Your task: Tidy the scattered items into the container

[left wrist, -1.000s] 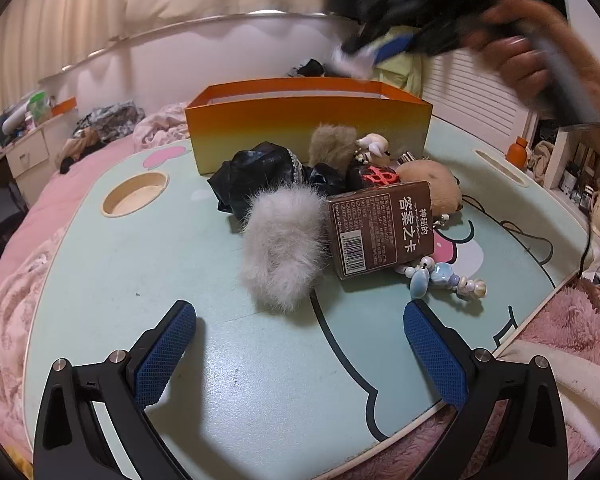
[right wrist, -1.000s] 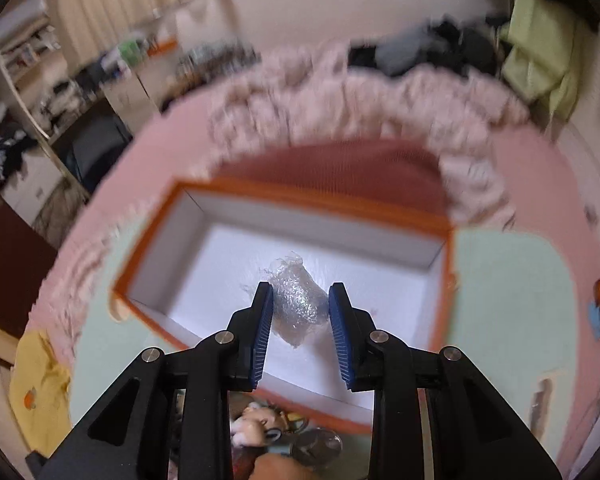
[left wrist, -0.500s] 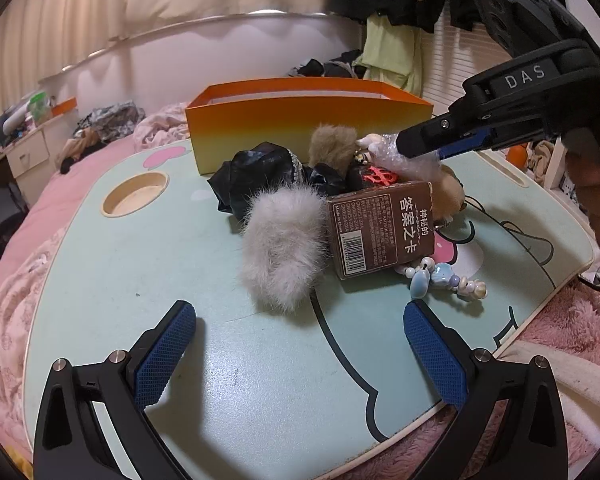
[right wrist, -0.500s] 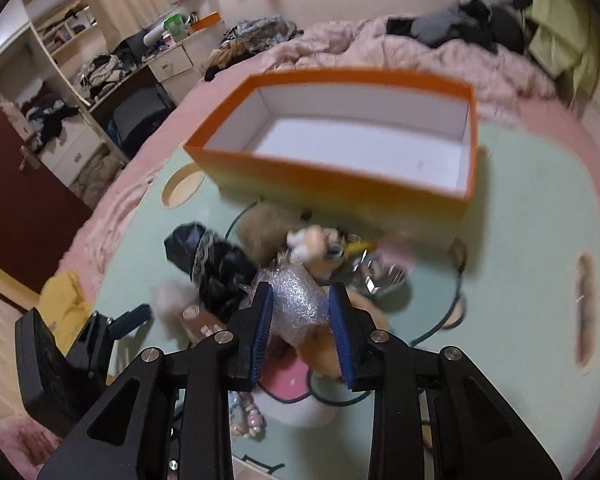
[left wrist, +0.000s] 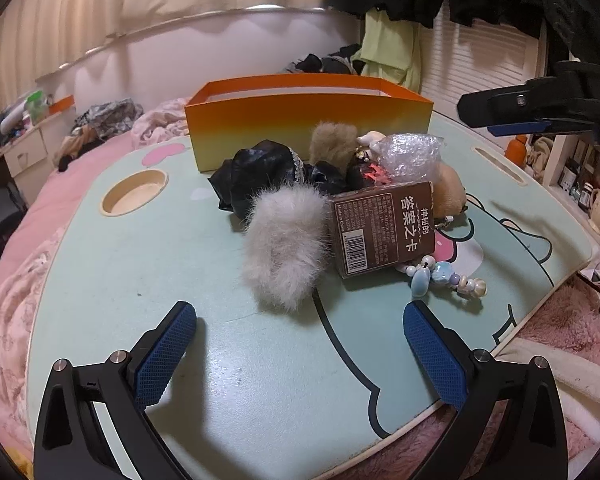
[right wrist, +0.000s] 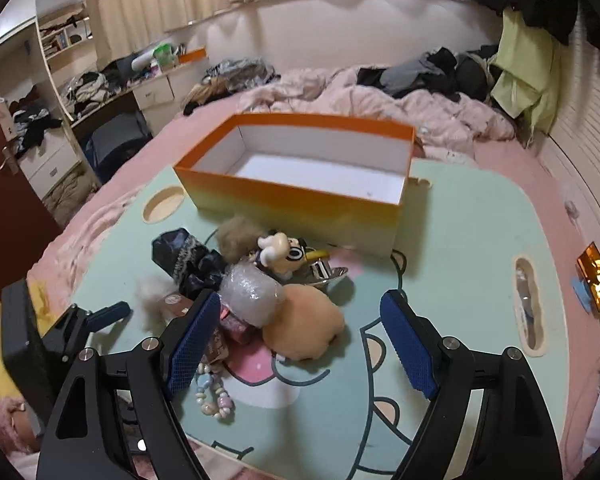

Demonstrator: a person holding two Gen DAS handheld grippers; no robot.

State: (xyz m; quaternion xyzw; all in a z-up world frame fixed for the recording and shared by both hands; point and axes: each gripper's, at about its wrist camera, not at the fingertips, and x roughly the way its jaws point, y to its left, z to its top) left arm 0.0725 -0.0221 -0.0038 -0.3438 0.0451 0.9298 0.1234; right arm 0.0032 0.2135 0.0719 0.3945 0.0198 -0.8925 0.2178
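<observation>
An orange box point(left wrist: 308, 120) with a white, empty inside point(right wrist: 320, 172) stands at the far side of the green table. In front of it lies a pile: a bubble-wrap wad point(left wrist: 412, 154) point(right wrist: 252, 292), a white fur pompom point(left wrist: 284, 248), a brown card box point(left wrist: 384, 232), a black cloth point(left wrist: 260, 172), a tan plush point(right wrist: 304, 320), a small figure point(right wrist: 278, 252) and a bead string point(left wrist: 444, 278). My left gripper point(left wrist: 300, 356) is open, low over the table, short of the pompom. My right gripper point(right wrist: 300, 344) is open above the plush and also shows at right in the left wrist view point(left wrist: 528, 116).
The green table point(left wrist: 260, 380) lies on a pink bed and has a round cup hole point(left wrist: 134, 194) at left and a slot point(right wrist: 528, 304) at right. A metal dish point(right wrist: 328, 272) lies near the box. Bedding and clothes are behind.
My right gripper carried the bubble-wrap wad from over the box back to the pile, opened, and let it go on top of the pile. The left gripper has not moved.
</observation>
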